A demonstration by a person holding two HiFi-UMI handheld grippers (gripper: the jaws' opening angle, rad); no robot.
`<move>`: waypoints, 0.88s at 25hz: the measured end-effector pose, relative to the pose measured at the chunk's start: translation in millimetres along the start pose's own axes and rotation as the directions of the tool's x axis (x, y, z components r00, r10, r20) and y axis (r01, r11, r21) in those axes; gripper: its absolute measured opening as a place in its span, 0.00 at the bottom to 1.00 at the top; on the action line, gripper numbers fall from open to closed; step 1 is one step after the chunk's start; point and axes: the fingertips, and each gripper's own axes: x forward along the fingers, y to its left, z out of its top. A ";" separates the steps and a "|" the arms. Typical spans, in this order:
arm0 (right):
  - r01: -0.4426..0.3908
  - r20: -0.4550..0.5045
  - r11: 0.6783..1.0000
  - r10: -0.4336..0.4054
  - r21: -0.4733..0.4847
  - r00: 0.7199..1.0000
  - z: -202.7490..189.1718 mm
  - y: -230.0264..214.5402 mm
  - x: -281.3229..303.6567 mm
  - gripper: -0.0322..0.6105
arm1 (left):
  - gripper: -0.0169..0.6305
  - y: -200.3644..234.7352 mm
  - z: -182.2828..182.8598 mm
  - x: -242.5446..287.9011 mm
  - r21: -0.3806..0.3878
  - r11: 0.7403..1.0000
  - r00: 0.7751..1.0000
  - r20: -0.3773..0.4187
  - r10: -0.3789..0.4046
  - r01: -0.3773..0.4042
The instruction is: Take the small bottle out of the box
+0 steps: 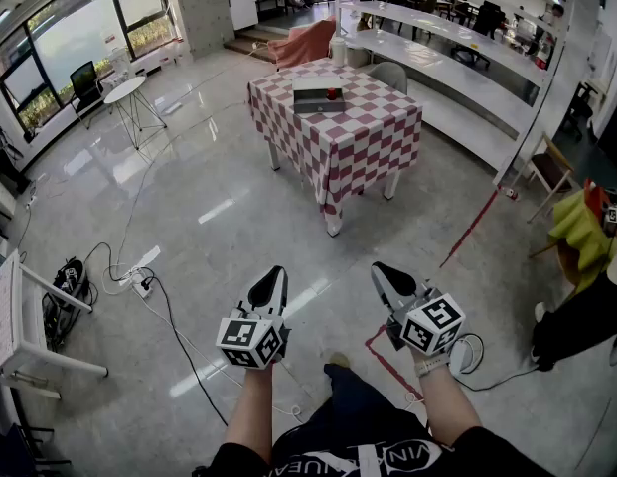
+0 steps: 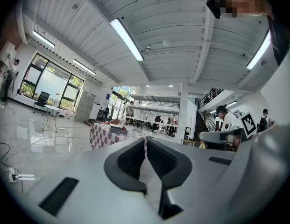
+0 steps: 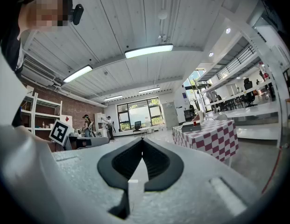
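The bench [image 1: 373, 132] with the red and white checked cloth stands far off, across a wide stretch of shiny floor [image 1: 209, 207]. On top of it lies the grey box [image 1: 314, 98]. It is flat, and its long side runs across the head view. A small red thing [image 1: 333, 93] shows at the right end of the box. It is probably the small bottle, or its top, but it is too tiny from here to be sure, and I cannot tell if it sits in the box or just beside it. The left gripper [image 1: 272, 278] and the right gripper [image 1: 386, 270] are both held low, close to the person, side by side and pointing level. The jaws of the left gripper are closed tight with nothing between them, and the jaws of the right gripper are closed and empty too. The box lies straight ahead, about halfway between the two grippers, so neither hand looks clearly nearer. In the left gripper view the bench sits a bit left of the jaws, and in the right gripper view it sits a bit right of them. I think the person must first walk up to the bench, and then open a pair of jaws, before anything can be picked up.
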 end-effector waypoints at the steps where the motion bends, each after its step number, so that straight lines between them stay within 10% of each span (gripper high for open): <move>1: -0.004 0.000 1.000 0.004 -0.002 1.000 0.7 -4.7 6.3 0.06 | 0.06 2.8 1.9 6.8 0.004 1.000 1.000 0.003 0.000 0.000; 22: -0.016 -0.021 0.999 0.015 -0.035 1.000 17.9 -118.3 115.9 0.06 | 0.06 57.8 24.5 136.1 0.040 0.997 0.998 -0.024 0.062 -0.061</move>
